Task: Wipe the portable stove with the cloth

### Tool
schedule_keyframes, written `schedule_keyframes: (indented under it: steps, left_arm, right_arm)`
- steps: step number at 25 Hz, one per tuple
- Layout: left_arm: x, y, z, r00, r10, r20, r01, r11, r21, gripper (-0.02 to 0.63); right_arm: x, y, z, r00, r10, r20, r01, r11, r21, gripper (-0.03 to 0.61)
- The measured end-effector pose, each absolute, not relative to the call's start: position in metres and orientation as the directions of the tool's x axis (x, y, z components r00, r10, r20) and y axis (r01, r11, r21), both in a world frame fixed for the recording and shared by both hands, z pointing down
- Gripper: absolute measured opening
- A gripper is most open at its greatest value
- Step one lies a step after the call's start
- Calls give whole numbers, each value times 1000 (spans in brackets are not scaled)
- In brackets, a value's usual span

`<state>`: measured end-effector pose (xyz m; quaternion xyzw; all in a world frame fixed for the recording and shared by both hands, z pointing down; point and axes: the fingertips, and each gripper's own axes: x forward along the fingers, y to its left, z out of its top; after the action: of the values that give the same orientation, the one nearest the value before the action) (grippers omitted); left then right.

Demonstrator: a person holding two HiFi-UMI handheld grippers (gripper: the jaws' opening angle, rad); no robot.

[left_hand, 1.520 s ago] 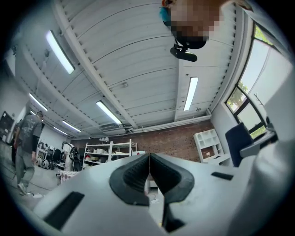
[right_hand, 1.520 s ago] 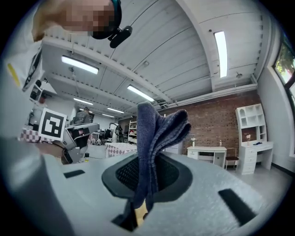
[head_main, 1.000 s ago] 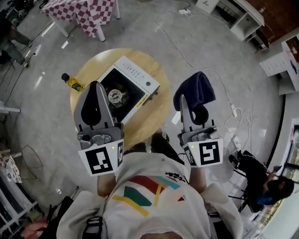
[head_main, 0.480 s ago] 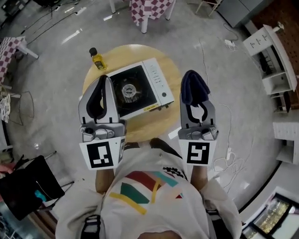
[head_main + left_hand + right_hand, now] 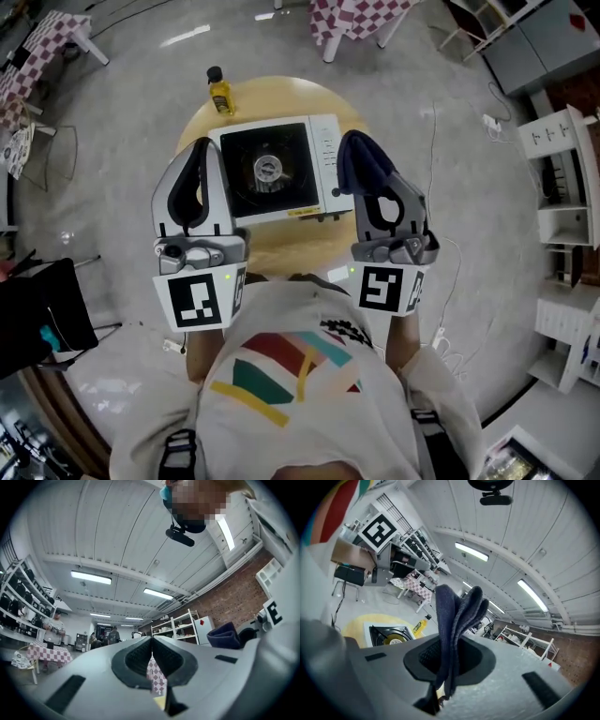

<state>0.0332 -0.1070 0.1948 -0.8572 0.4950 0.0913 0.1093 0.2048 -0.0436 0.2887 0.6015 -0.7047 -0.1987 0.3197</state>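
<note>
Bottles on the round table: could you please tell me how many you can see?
1. A yellow bottle with a dark cap stands near the far left edge of the round table, beyond the portable stove. Part of the tabletop is covered, so another could be hidden.

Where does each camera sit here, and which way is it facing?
Head view: on the head, facing down at portable stove, table, left gripper, right gripper, shirt.
Left gripper view: on that gripper, tilted up toward ceiling; jaws shut, empty.
Right gripper view: on that gripper, along jaws shut on cloth; portable stove beyond.
Shared: cloth in all three.
</note>
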Motion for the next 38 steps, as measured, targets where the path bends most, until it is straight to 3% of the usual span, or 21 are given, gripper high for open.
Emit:
schedule_keyframes:
  steps: [4, 7, 11, 15, 24, 38]
  left_arm:
    - [28, -109, 200, 465, -846, -259, -885, -453, -111, 8]
    - [18, -109, 199, 441, -859, -259, -898, -422, -128, 8]
    - [3, -111, 196, 410, -875, -255, -912, -387, -138, 8]
    - [-10, -109, 194, 380, -889, -255, -923, -347, -166, 8]
    - [-49, -103, 182, 287, -920, -265, -949, -235, -211, 8]
    - [-74, -104, 199, 275, -938, -211, -941, -218, -257, 8]
  right_arm:
    - [206, -62, 313, -119, -948, 295, -613, 303, 730, 32]
    - [212, -86, 342, -131, -889, 438, -477, 444, 759, 32]
    - [235, -134, 397, -71, -794, 604, -259, 599, 758, 32]
    - [250, -177, 454, -14, -690, 724, -141, 718, 682, 32]
    - [265, -218, 544, 113, -495, 861, -112, 855, 506, 32]
    - [266, -222, 570, 181, -454, 872, -81, 877, 473, 32]
